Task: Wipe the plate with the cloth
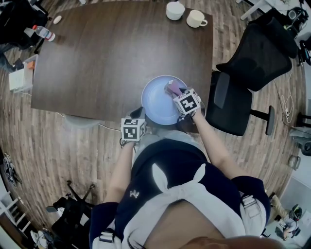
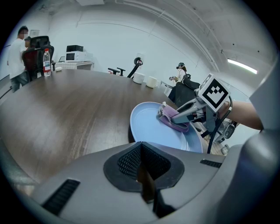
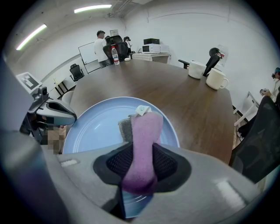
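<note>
Left tongs point(image 1: 138, 113) pinch the plate point(image 1: 154, 99) rim, elbow bent; right tongs point(image 1: 175, 91), angled steeply down, clamp the cloth point(image 3: 144, 131).

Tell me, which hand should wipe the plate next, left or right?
Right. The right gripper pinches the purple cloth and holds it over the blue plate. The left gripper sits by the plate's rim with no cloth.

Plate point(image 1: 158, 102): on the table point(image 1: 107, 58), at its near edge, before me.
Cloth point(image 1: 173, 87): on the plate's right part, in my right gripper point(image 1: 177, 92).
Left gripper point(image 1: 139, 114): at the plate's near-left rim.
Cups point(image 1: 175, 10): side by side, far edge.
Bottle point(image 1: 43, 33): far left corner.
Chair point(image 1: 233, 104): right of the table.
</note>
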The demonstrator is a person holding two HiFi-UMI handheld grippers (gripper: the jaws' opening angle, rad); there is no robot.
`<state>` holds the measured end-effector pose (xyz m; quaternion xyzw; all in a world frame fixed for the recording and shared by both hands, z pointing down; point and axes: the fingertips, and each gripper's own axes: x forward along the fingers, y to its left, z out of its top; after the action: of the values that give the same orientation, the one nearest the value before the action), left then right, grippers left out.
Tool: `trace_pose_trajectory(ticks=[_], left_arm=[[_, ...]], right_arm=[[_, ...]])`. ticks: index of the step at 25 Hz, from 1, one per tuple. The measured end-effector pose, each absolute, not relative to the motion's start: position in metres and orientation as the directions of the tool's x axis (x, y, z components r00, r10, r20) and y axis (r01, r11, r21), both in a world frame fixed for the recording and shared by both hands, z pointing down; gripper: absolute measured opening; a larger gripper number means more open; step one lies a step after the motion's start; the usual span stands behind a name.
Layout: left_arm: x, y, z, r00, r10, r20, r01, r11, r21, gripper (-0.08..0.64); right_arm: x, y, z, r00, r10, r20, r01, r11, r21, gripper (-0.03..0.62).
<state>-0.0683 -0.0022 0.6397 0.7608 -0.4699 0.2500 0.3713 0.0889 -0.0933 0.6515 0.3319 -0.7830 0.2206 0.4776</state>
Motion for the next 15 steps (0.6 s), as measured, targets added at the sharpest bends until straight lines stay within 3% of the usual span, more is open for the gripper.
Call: trace_pose_trajectory(ticks=[15], left_arm=[[-0.068,-0.003,0.638,0.435,-0.536,0.723,-0.900,-0.260,0.349,0.006]], right_arm=[[0.100,-0.073,0.653,-0.390,-0.254,0.885,-0.787,0.592,-0.176,0.133]])
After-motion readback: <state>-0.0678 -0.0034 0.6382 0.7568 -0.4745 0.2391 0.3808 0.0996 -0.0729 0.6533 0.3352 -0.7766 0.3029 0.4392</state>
